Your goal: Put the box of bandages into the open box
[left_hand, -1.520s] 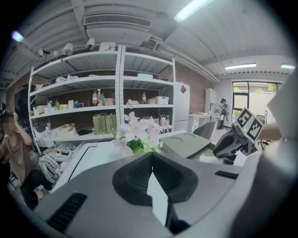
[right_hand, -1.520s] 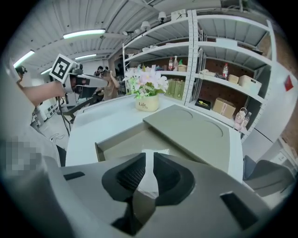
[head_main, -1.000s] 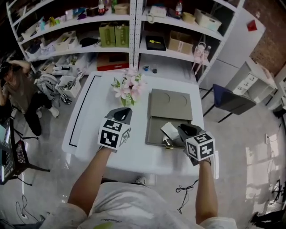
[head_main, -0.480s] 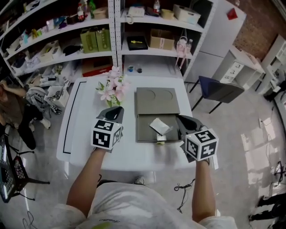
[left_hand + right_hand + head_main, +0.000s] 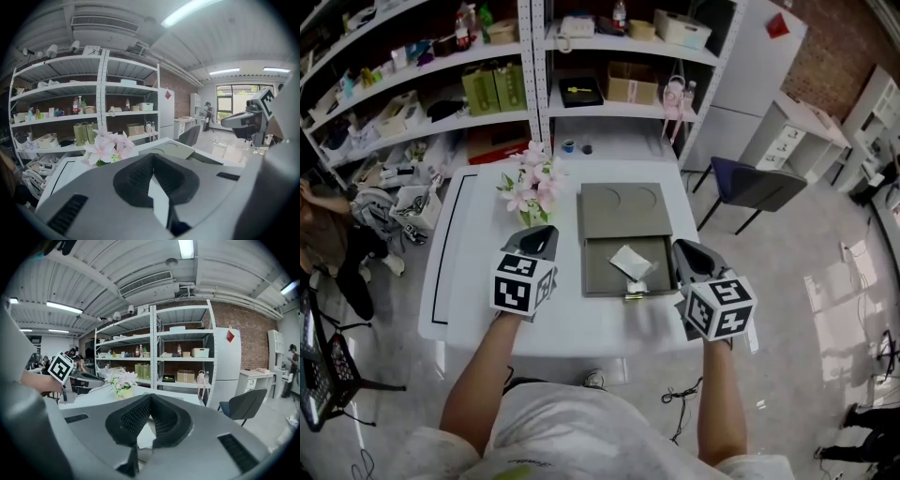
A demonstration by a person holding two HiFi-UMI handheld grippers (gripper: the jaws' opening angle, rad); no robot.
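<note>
A grey open box (image 5: 602,272) lies on the white table (image 5: 478,281), its lid (image 5: 619,208) folded back flat behind it. The white box of bandages (image 5: 631,262) rests tilted inside the grey box, with nothing touching it. My right gripper (image 5: 683,249) hovers just right of the grey box, jaws shut and empty; its own view (image 5: 150,397) shows the pads meeting. My left gripper (image 5: 542,232) hangs left of the grey box, near the flowers, also shut on nothing (image 5: 151,157).
A pot of pink flowers (image 5: 530,187) stands at the table's back, left of the lid. Shelves (image 5: 534,66) full of goods rise behind the table. A dark chair (image 5: 750,184) is at the right, a seated person (image 5: 323,225) far left.
One second ago my right gripper held the bandage box over the grey box. The bandage box now lies inside it, and the gripper has drawn back to the right.
</note>
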